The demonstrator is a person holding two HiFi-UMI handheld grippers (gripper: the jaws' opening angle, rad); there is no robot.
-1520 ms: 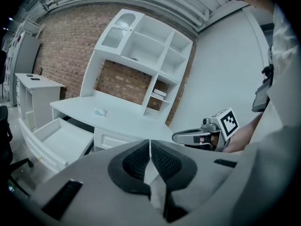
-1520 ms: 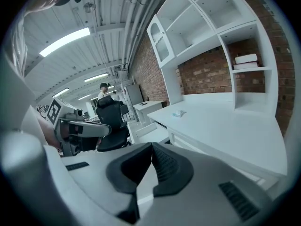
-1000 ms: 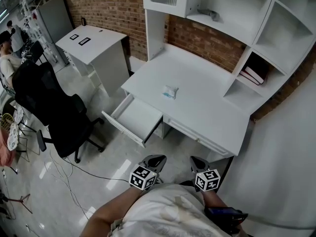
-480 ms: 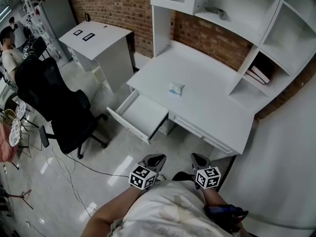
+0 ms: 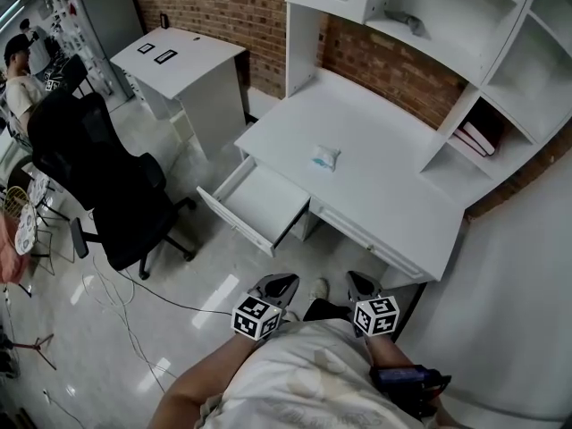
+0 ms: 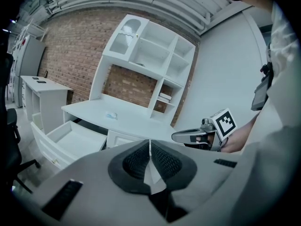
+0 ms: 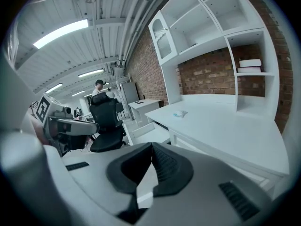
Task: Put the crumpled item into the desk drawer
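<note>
A small crumpled white and blue item (image 5: 325,157) lies on the white desk top (image 5: 393,195), also seen far off in the left gripper view (image 6: 111,116) and the right gripper view (image 7: 179,113). The desk drawer (image 5: 259,206) stands pulled out at the desk's left, with nothing in it (image 6: 70,138). My left gripper (image 5: 279,284) and right gripper (image 5: 359,283) are held close to my body, well short of the desk. Both have their jaws together with nothing between them (image 6: 150,144) (image 7: 152,147).
A black office chair (image 5: 98,181) stands left of the drawer, with cables on the floor near it. A second white desk (image 5: 183,61) is at the back left. Shelves with books (image 5: 478,137) rise over the desk. A person (image 5: 20,70) sits far left.
The desk, drawer and crumpled item have slid slightly right and down in the head view as I draw a little closer. Both grippers stay shut near my body.
</note>
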